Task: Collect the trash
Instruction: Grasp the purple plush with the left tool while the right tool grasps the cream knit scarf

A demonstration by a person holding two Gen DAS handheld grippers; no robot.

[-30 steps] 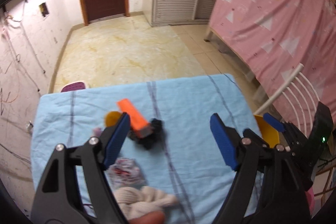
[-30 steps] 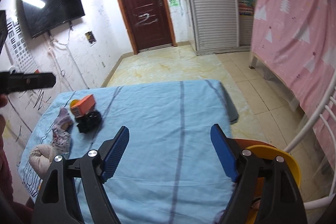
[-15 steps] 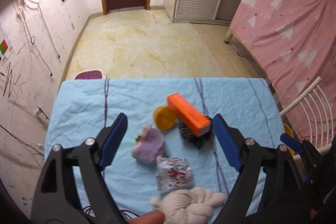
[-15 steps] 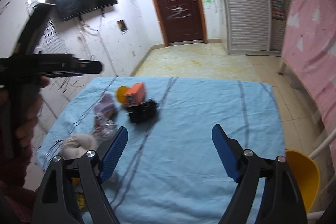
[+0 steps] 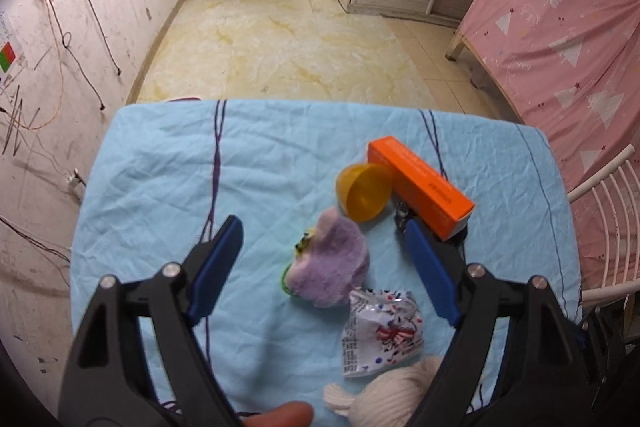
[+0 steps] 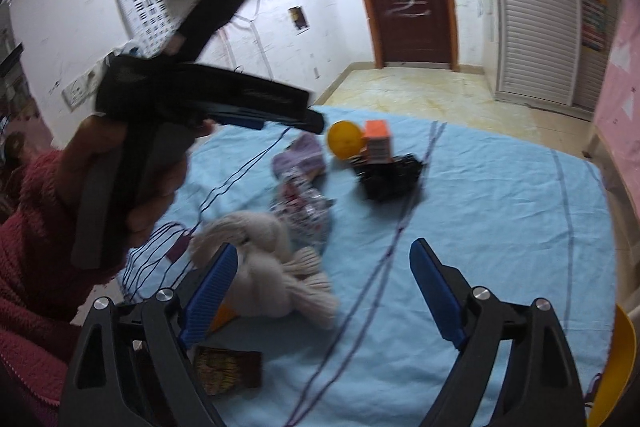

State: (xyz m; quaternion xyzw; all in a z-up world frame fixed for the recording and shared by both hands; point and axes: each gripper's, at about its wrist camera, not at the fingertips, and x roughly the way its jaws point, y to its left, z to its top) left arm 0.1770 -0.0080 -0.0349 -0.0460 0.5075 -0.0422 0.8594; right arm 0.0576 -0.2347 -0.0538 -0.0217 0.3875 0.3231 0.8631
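Note:
A cluster of items lies on the blue cloth table (image 5: 160, 163). An orange box (image 5: 420, 181), a yellow plastic half-shell (image 5: 362, 193), a purple fuzzy thing (image 5: 328, 269), a crumpled printed wrapper (image 5: 380, 331) and a cream knitted bundle (image 5: 392, 395) show in the left wrist view. My left gripper (image 5: 324, 267) is open, hovering above the purple thing. My right gripper (image 6: 324, 289) is open above the cloth, near the cream bundle (image 6: 264, 267). A black crumpled object (image 6: 390, 177) sits by the orange box (image 6: 378, 141). The left gripper's body (image 6: 192, 107) shows at left.
A yellow bin (image 6: 616, 363) stands at the table's right edge beside a white chair (image 5: 608, 211). A dark flat packet (image 6: 228, 371) lies at the near edge. A pink-covered bed (image 5: 560, 27) is on the right. Bare floor (image 5: 280, 47) lies beyond the table.
Both grippers have swung left; the trash cluster has shifted rightward in each view. The left gripper has come lower over the purple thing. The right gripper now faces the cream bundle.

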